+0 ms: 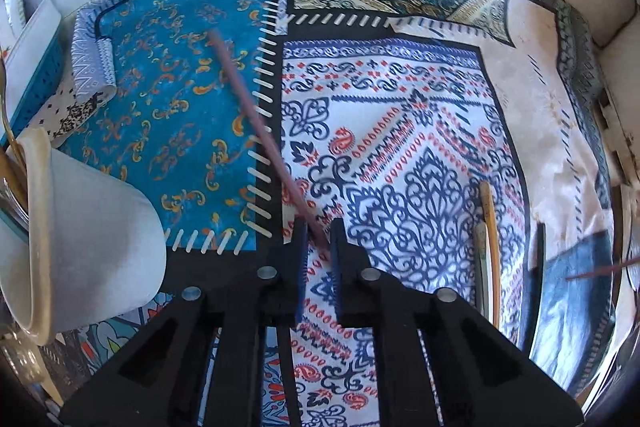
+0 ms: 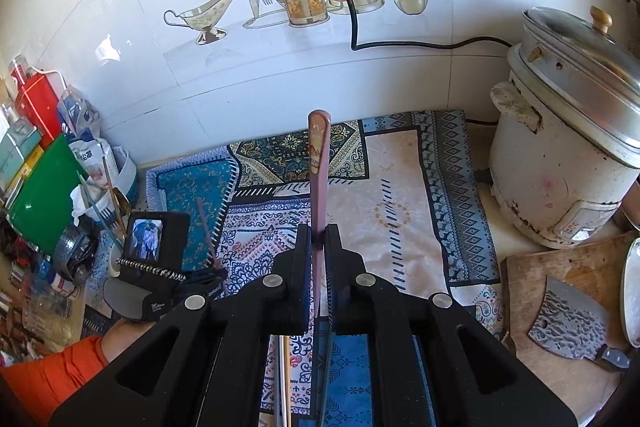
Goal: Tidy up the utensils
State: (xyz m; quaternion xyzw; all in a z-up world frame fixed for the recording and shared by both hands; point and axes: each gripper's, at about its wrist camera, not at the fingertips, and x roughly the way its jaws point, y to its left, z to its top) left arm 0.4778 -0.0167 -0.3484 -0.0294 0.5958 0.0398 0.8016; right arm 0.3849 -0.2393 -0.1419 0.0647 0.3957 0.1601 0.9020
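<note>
My left gripper (image 1: 319,243) is shut on a thin reddish-brown chopstick (image 1: 256,123) that slants up and away to the left over the patterned cloth (image 1: 400,131). My right gripper (image 2: 319,233) is shut on a matching chopstick (image 2: 319,163) with a decorated top, held upright above the cloth (image 2: 400,195). The left gripper with its chopstick also shows in the right wrist view (image 2: 208,227). A white utensil holder (image 1: 92,227) with several utensils in it stands at the left. Loose chopsticks (image 1: 490,239) lie on the cloth at the right.
A rice cooker (image 2: 560,147) stands at the right by the tiled wall. A cleaver (image 2: 572,327) lies on a wooden cutting board (image 2: 532,271). A green board (image 2: 44,195), boxes and clutter crowd the left. A black cable (image 2: 400,45) runs along the wall.
</note>
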